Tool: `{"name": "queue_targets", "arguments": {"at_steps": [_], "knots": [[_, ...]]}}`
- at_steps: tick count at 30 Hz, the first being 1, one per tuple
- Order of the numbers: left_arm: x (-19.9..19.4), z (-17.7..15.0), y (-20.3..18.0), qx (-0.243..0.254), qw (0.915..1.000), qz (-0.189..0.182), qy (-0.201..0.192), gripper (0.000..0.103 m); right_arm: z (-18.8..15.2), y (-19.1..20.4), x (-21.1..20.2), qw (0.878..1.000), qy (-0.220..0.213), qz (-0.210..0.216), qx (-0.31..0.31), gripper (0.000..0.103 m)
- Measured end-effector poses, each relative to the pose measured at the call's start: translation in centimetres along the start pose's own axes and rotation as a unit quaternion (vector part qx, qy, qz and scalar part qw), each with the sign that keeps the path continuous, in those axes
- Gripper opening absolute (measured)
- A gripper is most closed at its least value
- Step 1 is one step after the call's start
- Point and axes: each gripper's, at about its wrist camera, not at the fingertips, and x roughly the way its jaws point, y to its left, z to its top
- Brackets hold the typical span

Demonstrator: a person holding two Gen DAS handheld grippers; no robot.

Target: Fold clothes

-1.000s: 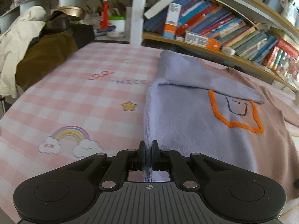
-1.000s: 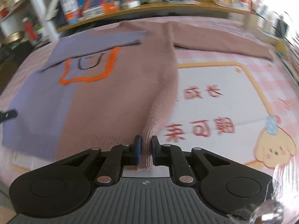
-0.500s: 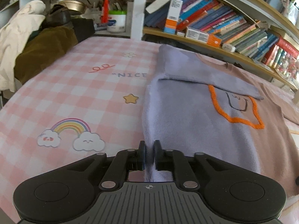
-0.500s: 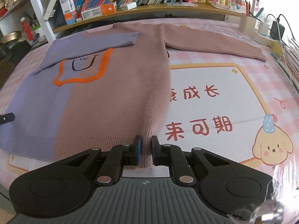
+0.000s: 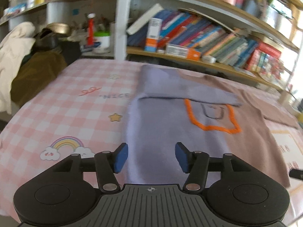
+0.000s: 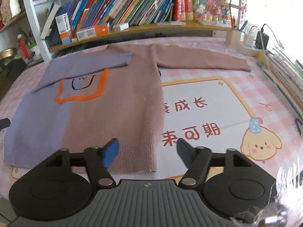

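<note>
Sweater (image 6: 113,109) flat on pink checked table cover (image 5: 62,113), long axis running hem-near to neckline-far toward bookshelf (image 6: 121,32). Lilac sleeve folded across chest; mauve sleeve outstretched. Left gripper (image 5: 151,157), right gripper (image 6: 146,150): jaws opening above hem, pads clear of fabric.

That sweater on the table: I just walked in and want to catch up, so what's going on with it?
A person is folding the two-tone sweater with a hand-held gripper in each hand. It lies flat on the pink checked table cover, its purple sleeve folded across the chest and its brown sleeve spread out to the side. The left hand-held gripper and the right hand-held gripper hang over the hem corners, jaws opening, gripping nothing.
</note>
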Motion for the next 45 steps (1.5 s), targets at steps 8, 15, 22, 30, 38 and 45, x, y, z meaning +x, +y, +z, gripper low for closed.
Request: {"name": "queue_targets", "arguments": {"at_steps": [8,15,22,30,38,45], "knots": [[-0.7,-1.7,-1.5,0.047,0.9985,-0.023,0.018,0.084,-1.8,1.5,-2.3,0.999,-0.019,-0.045,-0.022,0.088],[0.0,-2.9,-2.8,0.062,0.9951,-0.058,0.051,0.088,-3.1,1.4,-2.9,0.997,0.0,-0.072,-0.019,0.088],[0.5,-2.7,-4.3,0.068,0.9938,-0.07,0.053,0.088,-3.4,0.4,-3.2,0.996,0.004,-0.083,-0.009,0.088],[1.4,-2.2,-7.2,0.066,0.9949,-0.054,0.055,0.088,-2.4,-2.3,-2.0,0.997,0.009,-0.071,-0.008,0.088],[2.9,-1.2,-12.9,0.048,0.9977,0.002,0.048,0.088,1.0,-8.7,1.4,0.999,0.008,-0.034,-0.011,0.088],[4.2,-1.4,-18.4,0.031,0.9975,0.038,0.051,0.089,5.0,-16.2,5.1,1.0,0.011,0.0,0.015,0.088]]}}
